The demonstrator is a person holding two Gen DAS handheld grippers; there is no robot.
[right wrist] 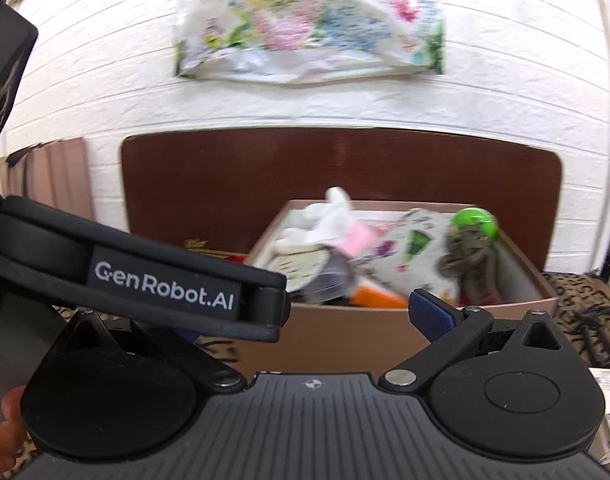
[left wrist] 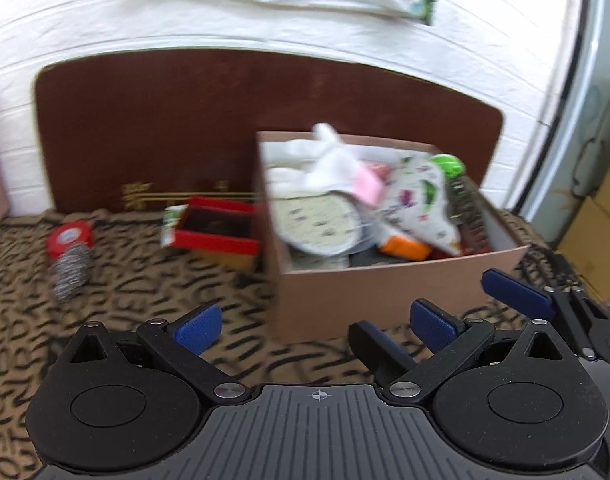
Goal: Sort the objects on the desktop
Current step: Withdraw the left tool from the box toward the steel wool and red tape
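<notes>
— Looking along the left tool [left wrist: 315, 326], what shows?
— Its blue pads stand wide apart with nothing between them. The box [left wrist: 385, 288] sits ahead on the patterned desk [left wrist: 125, 300], crammed with blurred items; a red tin [left wrist: 219, 226] and scourer [left wrist: 71, 270] remain outside.
— And the right tool [right wrist: 305, 320]?
— One pad [right wrist: 431, 316] shows; the other hides behind the left tool's body, so its opening cannot be judged.
</notes>
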